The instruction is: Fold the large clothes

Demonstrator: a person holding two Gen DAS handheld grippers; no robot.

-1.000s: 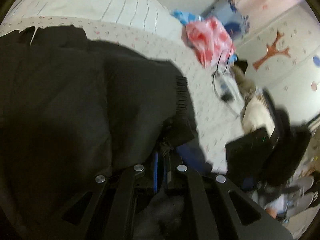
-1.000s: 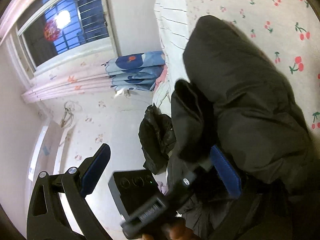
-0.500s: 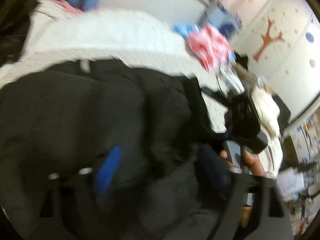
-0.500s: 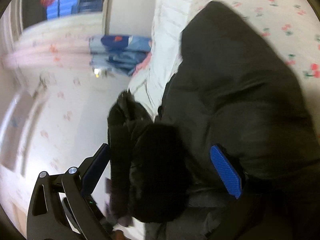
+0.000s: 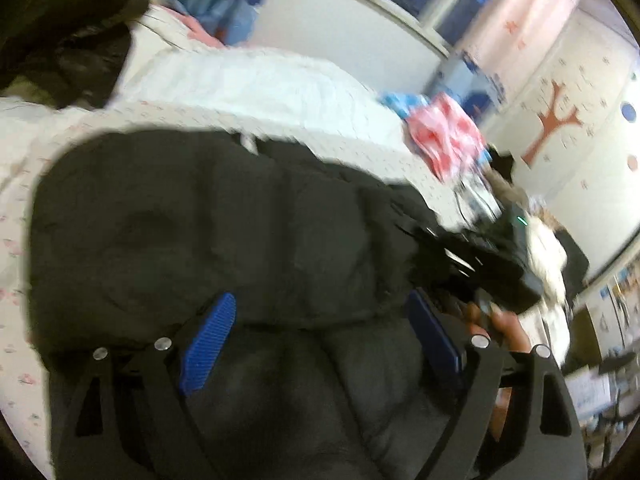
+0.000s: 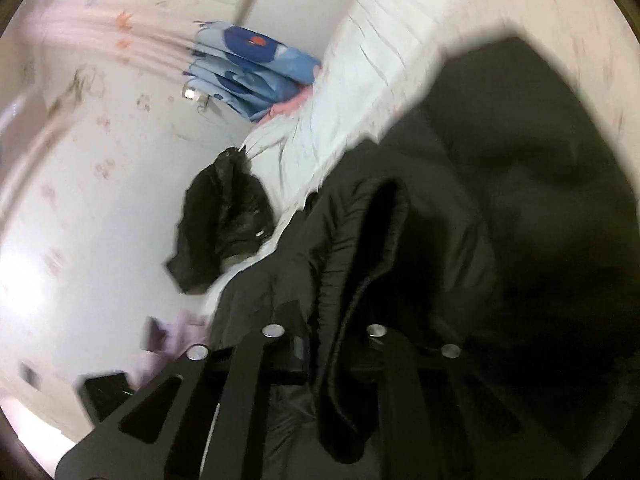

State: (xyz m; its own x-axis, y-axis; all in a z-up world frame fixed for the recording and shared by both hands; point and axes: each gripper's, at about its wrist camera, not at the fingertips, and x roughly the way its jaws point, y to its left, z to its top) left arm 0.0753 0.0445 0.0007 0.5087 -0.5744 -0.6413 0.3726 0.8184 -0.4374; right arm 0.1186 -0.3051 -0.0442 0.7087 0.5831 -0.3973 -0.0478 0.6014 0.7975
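Note:
A large black padded jacket (image 5: pixel 208 232) lies spread on the bed. My left gripper (image 5: pixel 320 320) is open just above it, its blue pads apart, nothing between them. In the left wrist view my right gripper (image 5: pixel 480 256) sits at the jacket's right edge with a hand behind it. In the right wrist view my right gripper (image 6: pixel 332 320) is shut on a ribbed cuff or hem (image 6: pixel 360 248) of the jacket (image 6: pixel 540 200), which bunches up between the fingers.
The bed has a cherry-print sheet (image 5: pixel 24 200) and a white striped quilt (image 5: pixel 248 76). A second black garment (image 6: pixel 224 224) lies at the bed's edge. A pink cloth (image 5: pixel 448 136) and blue patterned bedding (image 6: pixel 256 68) lie near the walls.
My left gripper has let go of the jacket, opened and pulled back. My right gripper has closed on the jacket's ribbed edge.

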